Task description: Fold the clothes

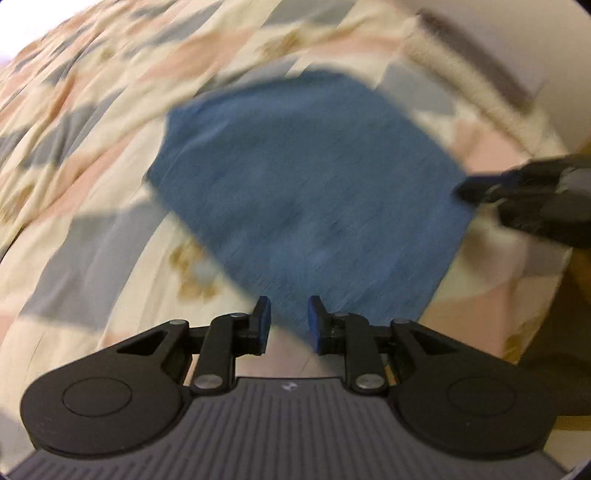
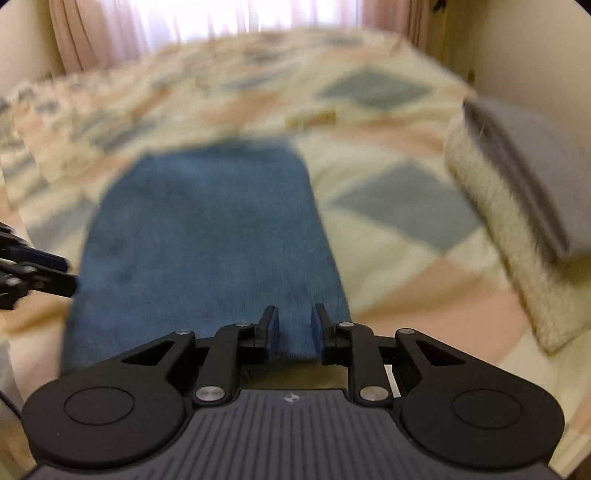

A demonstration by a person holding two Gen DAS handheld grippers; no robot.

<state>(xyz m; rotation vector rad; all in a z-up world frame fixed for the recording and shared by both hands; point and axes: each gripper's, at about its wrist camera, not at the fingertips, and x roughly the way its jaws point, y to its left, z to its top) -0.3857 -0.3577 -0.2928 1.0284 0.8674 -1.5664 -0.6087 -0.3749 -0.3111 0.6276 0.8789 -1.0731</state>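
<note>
A blue cloth (image 2: 207,236) lies flat on the patchwork bedspread (image 2: 388,206), folded into a long rectangle. In the right wrist view its long axis runs straight away from the right gripper (image 2: 294,334) toward the curtained window (image 2: 221,18). Both the right gripper and the left gripper (image 1: 289,319) hang above its near edge, jaws slightly parted with nothing pinched between them. A cream and grey cushion (image 2: 517,206) sits to the right

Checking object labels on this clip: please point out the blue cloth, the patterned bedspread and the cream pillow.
blue cloth (image 2: 207,236): right wrist view, middle of its flat top.
patterned bedspread (image 1: 92,122): left wrist view, bare patch left of the cloth.
cream pillow (image 2: 495,236): right wrist view, its textured cream side.
</note>
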